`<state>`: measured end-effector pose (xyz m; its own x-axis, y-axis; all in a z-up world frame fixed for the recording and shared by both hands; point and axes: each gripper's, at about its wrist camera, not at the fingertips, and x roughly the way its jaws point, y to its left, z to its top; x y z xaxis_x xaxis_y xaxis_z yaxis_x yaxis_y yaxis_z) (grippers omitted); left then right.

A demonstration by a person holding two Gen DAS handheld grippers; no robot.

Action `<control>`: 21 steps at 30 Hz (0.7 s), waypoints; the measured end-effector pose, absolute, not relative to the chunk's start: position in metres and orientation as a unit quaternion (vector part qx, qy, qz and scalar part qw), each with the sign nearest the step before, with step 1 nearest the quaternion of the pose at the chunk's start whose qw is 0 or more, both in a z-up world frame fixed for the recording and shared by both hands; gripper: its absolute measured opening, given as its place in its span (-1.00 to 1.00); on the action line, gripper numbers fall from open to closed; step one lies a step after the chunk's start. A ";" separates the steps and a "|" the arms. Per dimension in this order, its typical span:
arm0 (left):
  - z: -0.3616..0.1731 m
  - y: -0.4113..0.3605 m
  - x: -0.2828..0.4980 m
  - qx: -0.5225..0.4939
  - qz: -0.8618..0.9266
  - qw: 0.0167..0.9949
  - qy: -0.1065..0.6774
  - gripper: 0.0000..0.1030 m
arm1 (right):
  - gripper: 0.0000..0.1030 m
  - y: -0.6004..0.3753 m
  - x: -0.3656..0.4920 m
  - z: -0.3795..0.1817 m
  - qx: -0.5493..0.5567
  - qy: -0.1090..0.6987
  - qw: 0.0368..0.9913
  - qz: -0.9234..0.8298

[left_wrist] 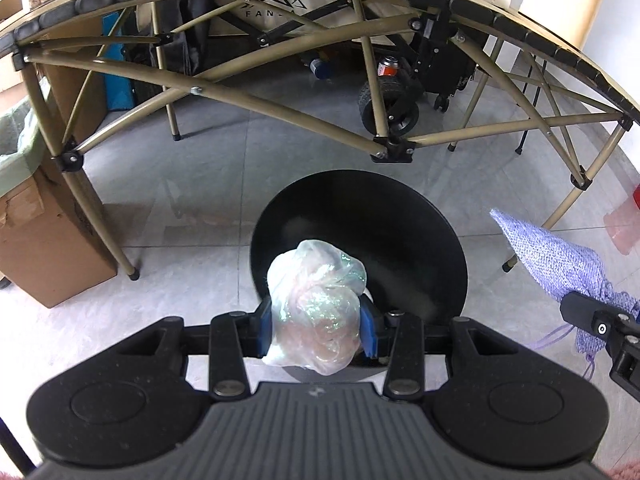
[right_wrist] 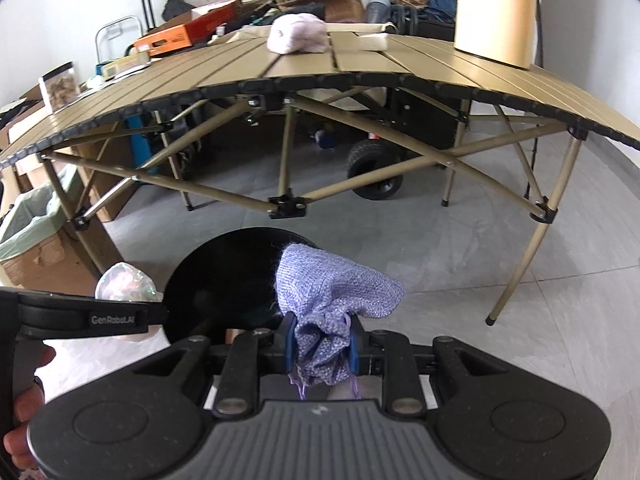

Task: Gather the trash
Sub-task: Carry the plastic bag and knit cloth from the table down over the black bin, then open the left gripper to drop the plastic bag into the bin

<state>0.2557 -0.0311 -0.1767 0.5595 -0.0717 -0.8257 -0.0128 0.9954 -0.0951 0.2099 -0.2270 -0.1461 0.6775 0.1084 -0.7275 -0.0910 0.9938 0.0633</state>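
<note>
My left gripper (left_wrist: 316,330) is shut on a crumpled clear plastic bag (left_wrist: 316,300), its blue pads (left_wrist: 265,330) pressing both sides. The bag hangs over the near rim of a round black bin (left_wrist: 380,216) on the floor. In the right wrist view my right gripper (right_wrist: 322,346) is shut on a bunched purple knitted cloth (right_wrist: 336,284), held just above the same black bin (right_wrist: 224,276). The cloth (left_wrist: 560,264) and right gripper show at the right edge of the left wrist view. The plastic bag (right_wrist: 124,282) shows at left in the right wrist view.
A tan folding table (right_wrist: 360,64) with crossed legs (left_wrist: 280,112) stands just beyond the bin. A cardboard box with a green liner (left_wrist: 36,216) sits at left. A wheeled cart (left_wrist: 384,108) stands under the table. A pink cloth (right_wrist: 298,34) lies on top. A person's hand (right_wrist: 24,400) holds the left gripper.
</note>
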 end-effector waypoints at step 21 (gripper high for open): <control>-0.203 -0.074 0.308 -0.045 0.001 0.875 0.482 -0.19 | -0.55 -0.260 0.239 -0.165 0.043 0.404 0.914 0.005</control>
